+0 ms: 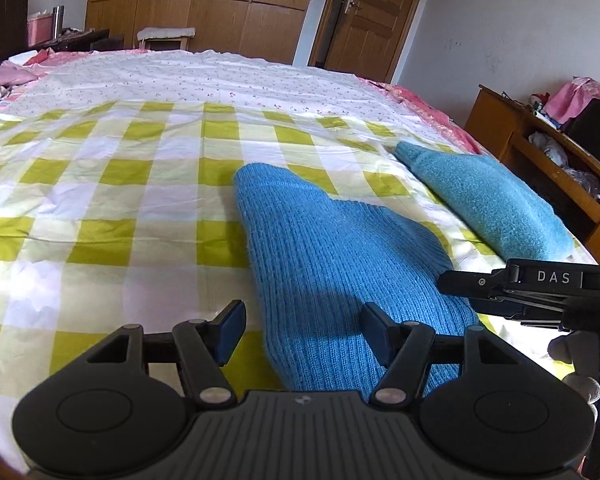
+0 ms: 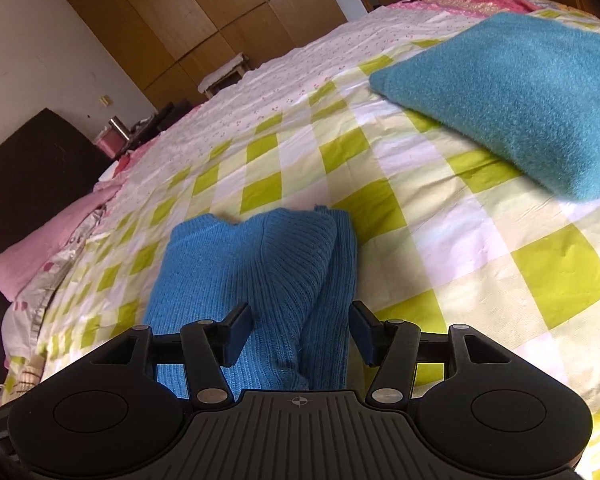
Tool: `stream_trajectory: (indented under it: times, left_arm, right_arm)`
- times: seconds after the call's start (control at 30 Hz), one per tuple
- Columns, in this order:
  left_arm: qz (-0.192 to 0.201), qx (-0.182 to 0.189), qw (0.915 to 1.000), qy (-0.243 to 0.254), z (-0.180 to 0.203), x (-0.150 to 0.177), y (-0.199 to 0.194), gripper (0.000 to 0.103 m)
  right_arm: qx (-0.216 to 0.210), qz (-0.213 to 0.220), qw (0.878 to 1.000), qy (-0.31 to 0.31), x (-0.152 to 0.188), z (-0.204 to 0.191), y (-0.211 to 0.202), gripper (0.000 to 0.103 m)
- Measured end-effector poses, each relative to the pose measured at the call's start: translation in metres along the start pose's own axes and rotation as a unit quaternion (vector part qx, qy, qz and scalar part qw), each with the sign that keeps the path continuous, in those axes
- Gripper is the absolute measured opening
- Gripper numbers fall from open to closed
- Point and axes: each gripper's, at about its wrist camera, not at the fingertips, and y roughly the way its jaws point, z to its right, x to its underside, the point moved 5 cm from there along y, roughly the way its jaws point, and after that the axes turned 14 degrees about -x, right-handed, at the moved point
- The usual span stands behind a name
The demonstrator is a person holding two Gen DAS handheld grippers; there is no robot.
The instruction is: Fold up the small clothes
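The left tool (image 1: 302, 330) has its two fingers spread apart with nothing clamped — the near end of the blue knit sweater (image 1: 336, 264) lies on the bed beneath and between them, and the right-hand pad (image 1: 374, 326) sits over the knit. The right tool (image 2: 298, 330) also stands wide apart, its fingers on either side of the same sweater (image 2: 260, 272), whose folded layers bunch up in ribbed ridges between them; the pads do not press it. In the left wrist view the right tool (image 1: 512, 288) shows side-on just beside the sweater's right edge. The sweater rests on the green-and-white checked sheet (image 1: 112, 208). Further out to the right, apart from it, lies a folded teal fleece garment (image 2: 516, 96) — near the bed's edge. Beyond the bed stand a wooden wardrobe (image 1: 188, 4) and a door (image 1: 374, 12).
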Motion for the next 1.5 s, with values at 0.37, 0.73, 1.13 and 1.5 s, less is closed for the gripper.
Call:
stream_trajectory:
  times: [0.37,0.73,1.13,1.5]
  left_arm:
    - [-0.006,0.034,0.9994,-0.003,0.003,0.0,0.017,0.075]
    - [-0.018,0.045,0.9987,-0.014,0.011,-0.002,0.03,0.074]
    - [0.0,0.031,0.9995,-0.004,-0.009,0.007,-0.015,0.058]
    - [-0.005,0.005,0.9999,-0.007,-0.031,0.025,-0.022,0.058]
  right_arm:
    - [-0.046,-0.021,0.998,0.041,0.001,0.022,0.016,0.061]
    - [-0.075,-0.025,0.995,0.061,0.002,0.02,0.036,0.055]
    - [-0.131,-0.044,0.988,0.068,0.016,-0.012,0.031,0.036]
    - [-0.113,-0.07,0.991,0.034,0.036,-0.026,0.038,0.036]
